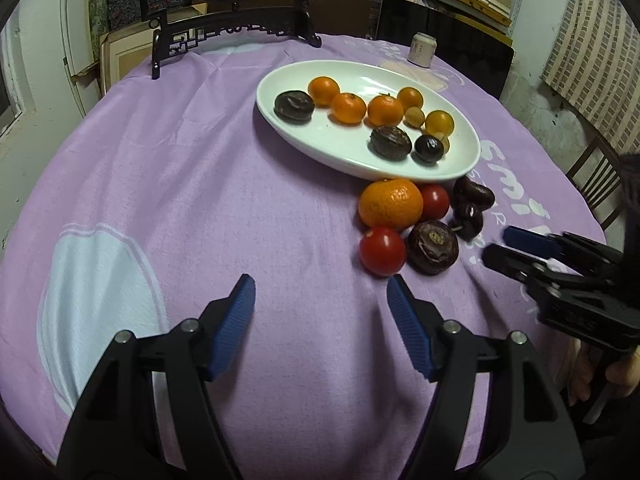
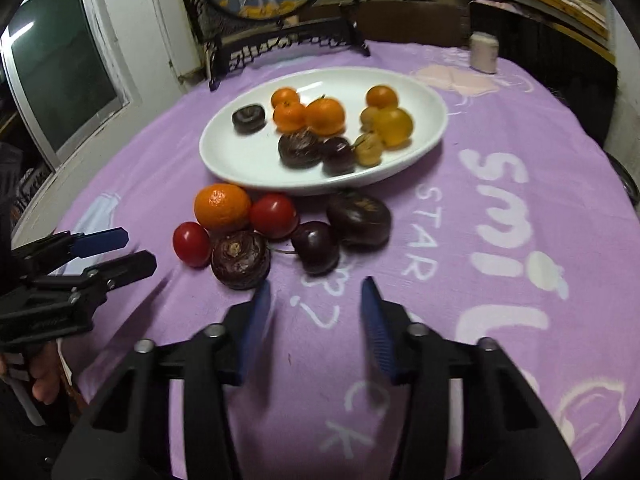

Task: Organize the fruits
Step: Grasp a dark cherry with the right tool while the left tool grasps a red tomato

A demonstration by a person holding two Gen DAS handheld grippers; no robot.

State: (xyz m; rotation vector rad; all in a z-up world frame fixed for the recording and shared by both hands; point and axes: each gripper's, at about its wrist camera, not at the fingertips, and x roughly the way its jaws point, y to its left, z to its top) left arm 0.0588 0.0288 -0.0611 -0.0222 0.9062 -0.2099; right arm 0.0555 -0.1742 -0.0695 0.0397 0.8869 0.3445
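Note:
A white oval plate on the purple cloth holds several oranges, dark fruits and small yellow ones. In front of it on the cloth lie a large orange, two red tomatoes, a dark brown wrinkled fruit and two dark purple fruits. My left gripper is open and empty, just short of the near tomato. My right gripper is open and empty, just short of the dark purple fruit.
A black carved stand with a round painted panel stands at the table's far edge. A small can stands at the far right. A dark chair back is behind the table. The person's hands hold both grippers.

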